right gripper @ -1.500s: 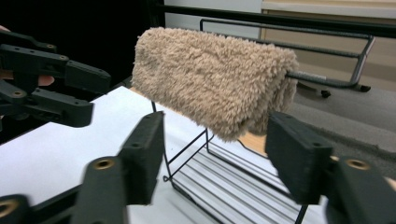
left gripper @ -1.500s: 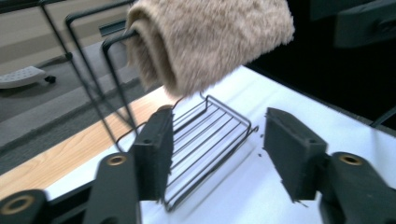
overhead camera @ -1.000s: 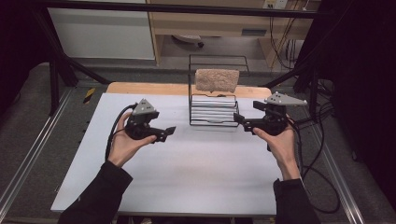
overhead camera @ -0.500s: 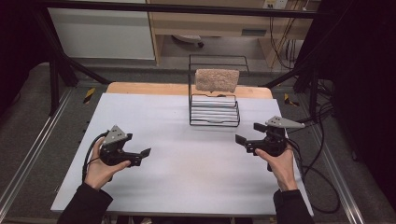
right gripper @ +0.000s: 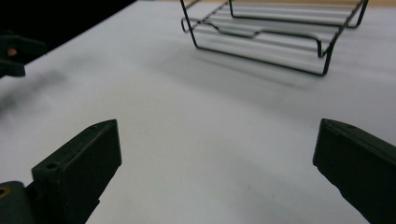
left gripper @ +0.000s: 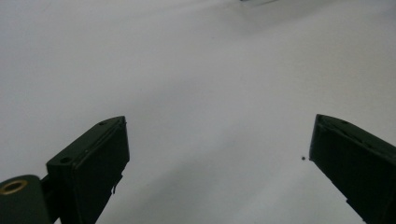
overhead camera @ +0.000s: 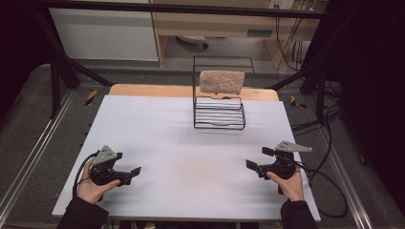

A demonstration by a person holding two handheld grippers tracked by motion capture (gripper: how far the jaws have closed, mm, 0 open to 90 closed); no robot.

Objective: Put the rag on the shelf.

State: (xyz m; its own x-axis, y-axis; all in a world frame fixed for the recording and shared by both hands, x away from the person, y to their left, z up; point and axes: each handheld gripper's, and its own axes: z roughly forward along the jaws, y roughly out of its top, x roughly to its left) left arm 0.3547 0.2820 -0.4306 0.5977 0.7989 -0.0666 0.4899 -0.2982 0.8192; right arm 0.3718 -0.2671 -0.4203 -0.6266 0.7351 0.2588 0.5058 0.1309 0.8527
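Both claws low over near edge of bench (overhead camera: 191, 138), apart, at rest pose; judged between steps. Left claw (overhead camera: 135, 171) jaws just been opening, wide, empty. Right claw (overhead camera: 251, 165) same, nothing between jaws. Brick-like block (overhead camera: 222, 81) sat atop wire rack (overhead camera: 218, 114), far side, well apart from both. Next move likely: reach forward to block, jaws spread for width.

Bright tabletop, dark surroundings, soft close-up blur

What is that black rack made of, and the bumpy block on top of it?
The rack looks like thin metal wire with a black coating: slim bent rods you can see through. The block looks like rough stone or brick, pinkish-tan, dull and grainy, though it might be a sponge.
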